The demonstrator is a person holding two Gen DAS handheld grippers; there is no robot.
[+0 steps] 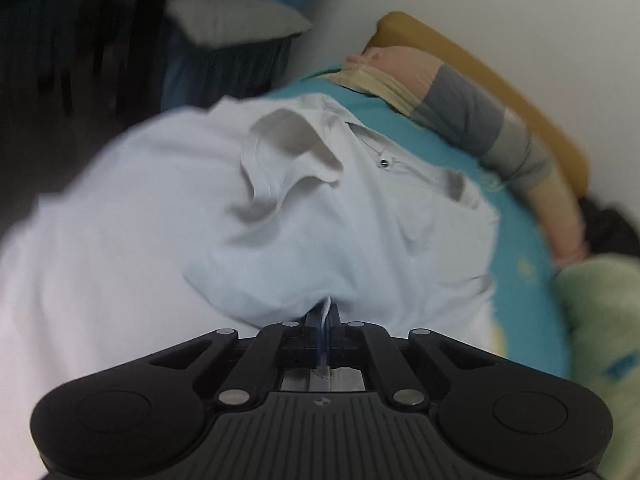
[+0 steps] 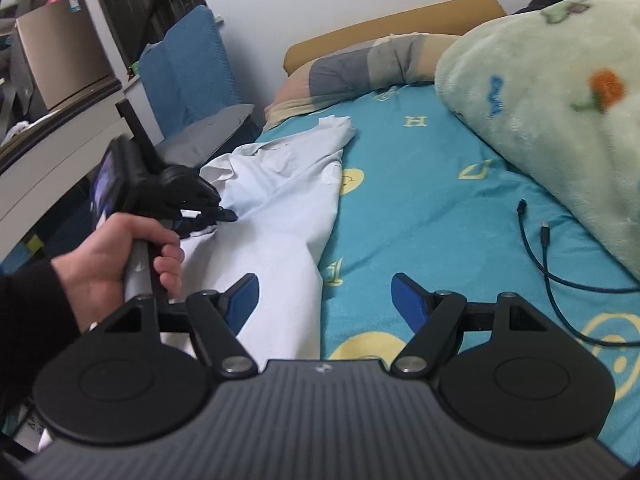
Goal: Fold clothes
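Note:
A white shirt (image 1: 248, 208) with a collar and a small dark button lies rumpled on the teal bedsheet (image 1: 516, 240). My left gripper (image 1: 324, 312) is shut on a fold of the shirt and lifts it. In the right wrist view the shirt (image 2: 276, 216) trails along the left side of the bed, and the left gripper (image 2: 224, 214) pinches it there. My right gripper (image 2: 325, 300) is open and empty, hovering above the shirt's lower edge and the sheet.
A green fleece blanket (image 2: 552, 100) is heaped on the bed's right. A striped pillow (image 2: 360, 64) lies at the headboard (image 2: 400, 20). A dark cable (image 2: 544, 256) lies on the sheet. A blue cushion (image 2: 188, 68) and a desk (image 2: 60, 128) stand at left.

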